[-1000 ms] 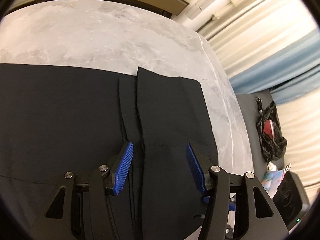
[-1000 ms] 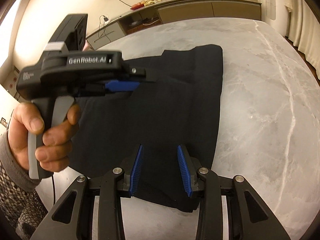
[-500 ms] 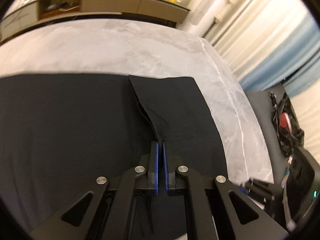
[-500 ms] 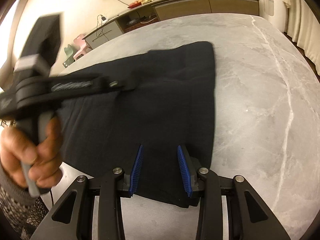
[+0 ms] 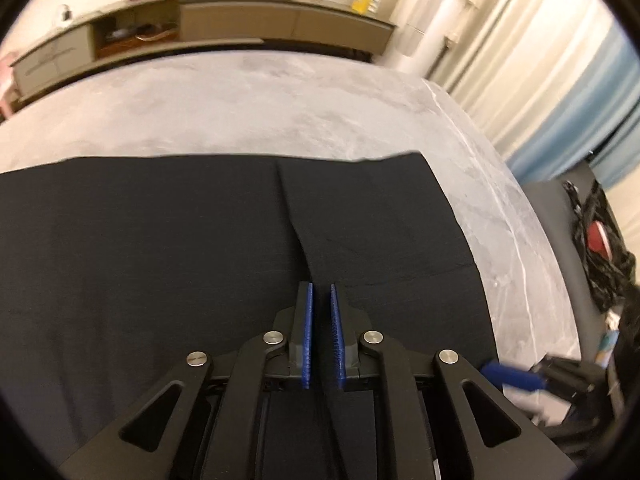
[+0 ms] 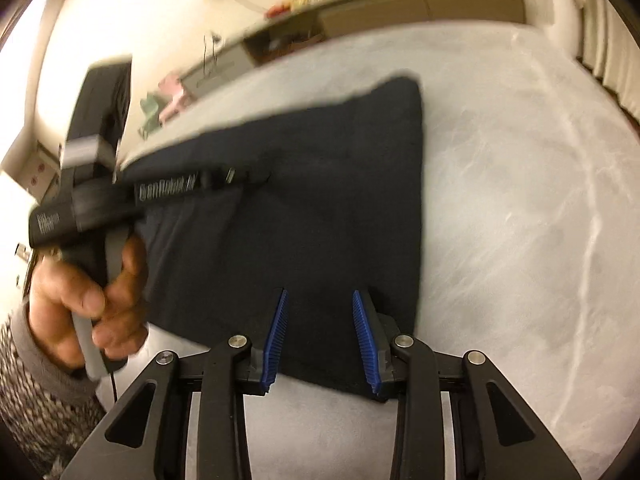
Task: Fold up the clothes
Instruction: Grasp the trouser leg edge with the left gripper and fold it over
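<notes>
Nearest to me, the left tool (image 5: pixel 320 292) has its blue pads almost together on a raised edge of the black garment (image 5: pixel 160 260). The cloth runs up into the narrow gap as a ridge, so I read it as pinched. The jaws are opening a little with that fold between them. A hand (image 6: pixel 92 304) grips this tool's handle on the left.

The right tool (image 6: pixel 318 296) stands partly open over the garment's near right corner. Its pads straddle the near hem with flat cloth beneath, and I see nothing clamped there.

The garment lies spread on the grey marbled desk (image 5: pixel 240 112), reaching off to the left, with its right end folded over in a second layer. It looks thin, soft and light. I expect it to drape and sag between grips rather than hold a shape, and stacked layers may slide apart. I would take it at hems and corners, catching both layers.

Beyond the far hem the desk is bare up to a long sideboard (image 5: pixel 280 24) by the wall.
</notes>
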